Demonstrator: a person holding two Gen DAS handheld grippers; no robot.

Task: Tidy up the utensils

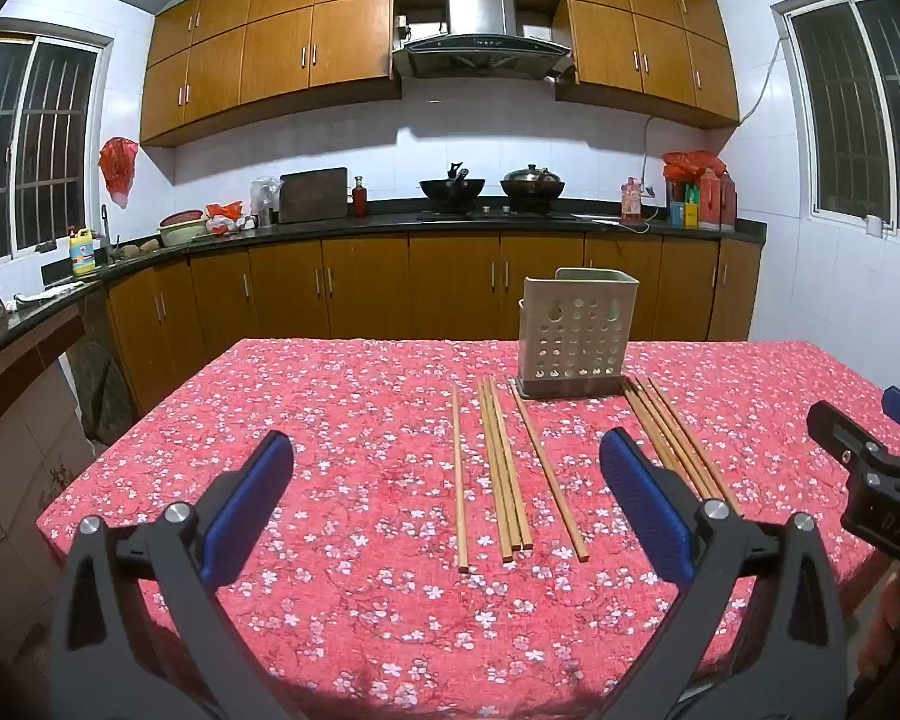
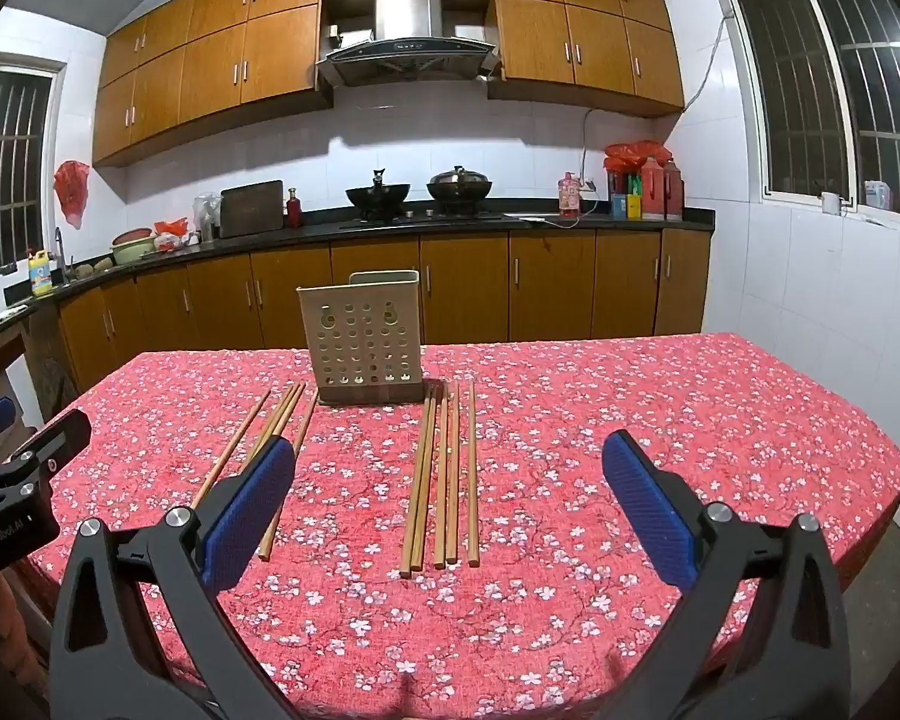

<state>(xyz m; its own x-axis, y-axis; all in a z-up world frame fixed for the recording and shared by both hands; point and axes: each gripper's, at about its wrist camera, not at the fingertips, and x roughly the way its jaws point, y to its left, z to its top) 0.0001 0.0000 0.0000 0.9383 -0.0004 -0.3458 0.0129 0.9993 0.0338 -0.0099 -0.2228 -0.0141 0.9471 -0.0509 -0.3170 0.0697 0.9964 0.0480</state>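
Note:
A beige perforated utensil holder (image 1: 576,336) (image 2: 366,339) stands upright at the far middle of the table with the red floral cloth (image 1: 342,420) (image 2: 660,420). Wooden chopsticks lie flat on the cloth in two groups in front of it: a left group (image 1: 501,468) (image 2: 270,426) and a right group (image 1: 672,438) (image 2: 444,474). My left gripper (image 1: 447,456) is open and empty, hovering above the near part of the table behind the left group. My right gripper (image 2: 450,462) is open and empty, behind the right group. The right gripper also shows at the right edge of the left wrist view (image 1: 870,456).
The table's near edge lies just below both grippers. Its left edge drops to a tiled floor (image 1: 12,480). Behind the table runs a kitchen counter (image 1: 390,225) with woks, bottles and a cutting board. The left gripper's body (image 2: 18,480) shows at the left of the right wrist view.

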